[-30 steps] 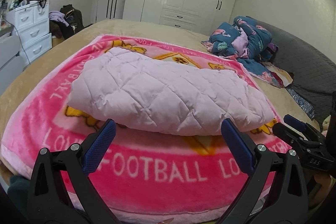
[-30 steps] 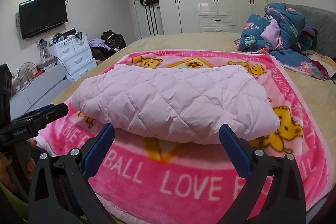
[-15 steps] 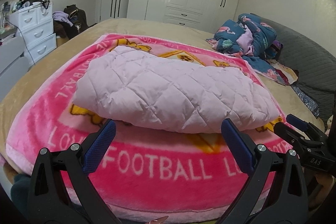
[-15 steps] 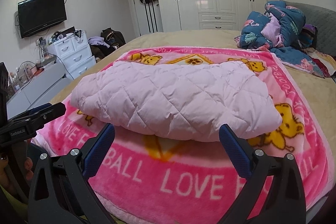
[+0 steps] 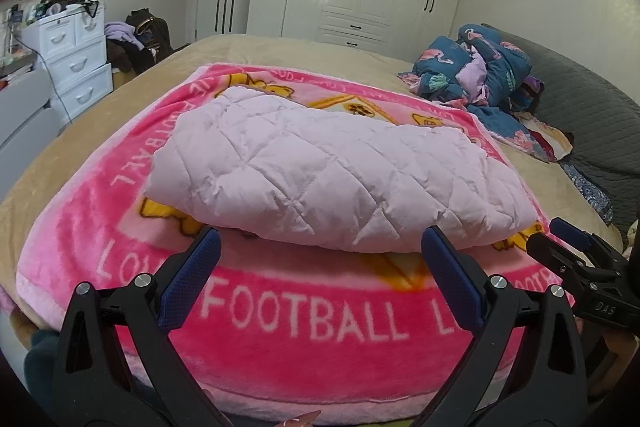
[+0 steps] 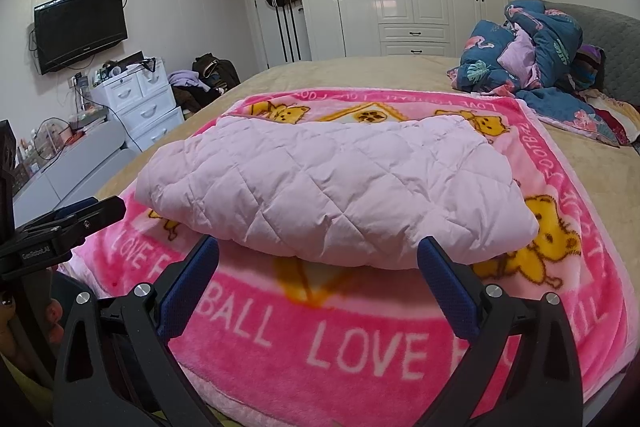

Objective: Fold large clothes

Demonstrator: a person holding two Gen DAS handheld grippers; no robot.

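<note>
Quilted pale-pink padded garment (image 5: pixel 336 183) lies folded mid-blanket on the pink fleece "LOVE FOOTBALL" blanket (image 5: pixel 304 315). Left gripper (image 5: pixel 320 279) and right gripper (image 6: pixel 318 277) hover wide open, empty, near its front edge; judge bundle square before regrasping.

On your pink blanket (image 5: pixel 304 355) the near border reads "FOOTBALL" at 6 o'clock; the right wrist view shows "LOVE" there (image 6: pixel 360 347). The left hand-held gripper (image 6: pixel 64 223), at 9 o'clock, carries "GenRobot.AI". The right hand-held gripper (image 5: pixel 576 251), at 3 o'clock, shows "DAS".
</note>
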